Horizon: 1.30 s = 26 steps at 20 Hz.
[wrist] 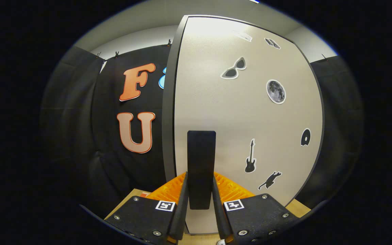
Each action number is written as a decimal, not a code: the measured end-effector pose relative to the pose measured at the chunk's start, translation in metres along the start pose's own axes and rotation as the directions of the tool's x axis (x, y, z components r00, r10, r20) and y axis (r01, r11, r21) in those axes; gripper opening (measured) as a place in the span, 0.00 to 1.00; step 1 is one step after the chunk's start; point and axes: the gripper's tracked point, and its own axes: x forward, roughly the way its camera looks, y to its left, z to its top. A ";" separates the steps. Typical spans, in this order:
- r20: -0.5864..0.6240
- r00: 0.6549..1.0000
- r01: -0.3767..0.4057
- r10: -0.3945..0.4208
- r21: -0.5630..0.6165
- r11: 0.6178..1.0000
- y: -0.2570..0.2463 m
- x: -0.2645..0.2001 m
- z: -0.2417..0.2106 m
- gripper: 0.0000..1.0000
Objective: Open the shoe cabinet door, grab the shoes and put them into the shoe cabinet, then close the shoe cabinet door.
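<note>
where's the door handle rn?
In the gripper view, the dark handle stands upright between the two fingers, near the cabinet door's left edge, with the guitar sticker to its right.

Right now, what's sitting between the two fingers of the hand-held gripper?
In the gripper view, the cabinet door's dark upright handle stands between the fingers of the hand-held gripper, which close against its sides.

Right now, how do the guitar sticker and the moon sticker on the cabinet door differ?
The guitar sticker is a slim, upright black silhouette; the moon sticker is a round grey disc with a pale rim. The guitar sits low, level with the dark handle that the gripper is shut on; the moon sits higher, above the handle's top. Both are stuck flat on the pale cabinet door, on the same side of the handle.
</note>
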 end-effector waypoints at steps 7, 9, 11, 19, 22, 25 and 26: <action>-0.024 0.999 -0.030 0.031 0.031 0.999 -0.002 -0.020 -0.001 0.31; -0.036 0.999 -0.030 0.031 0.036 0.999 -0.005 -0.031 0.000 0.30; -0.039 0.999 -0.029 0.031 0.051 0.998 -0.007 -0.039 0.001 0.26; -0.041 0.999 0.006 -0.002 0.084 0.996 -0.039 -0.092 0.003 0.21; -0.049 0.999 0.024 -0.019 0.093 0.995 -0.054 -0.110 0.002 0.21; -0.050 0.998 0.029 -0.024 0.101 0.994 -0.068 -0.124 0.000 0.17; -0.050 0.998 0.030 -0.025 0.113 0.993 -0.072 -0.129 0.000 0.16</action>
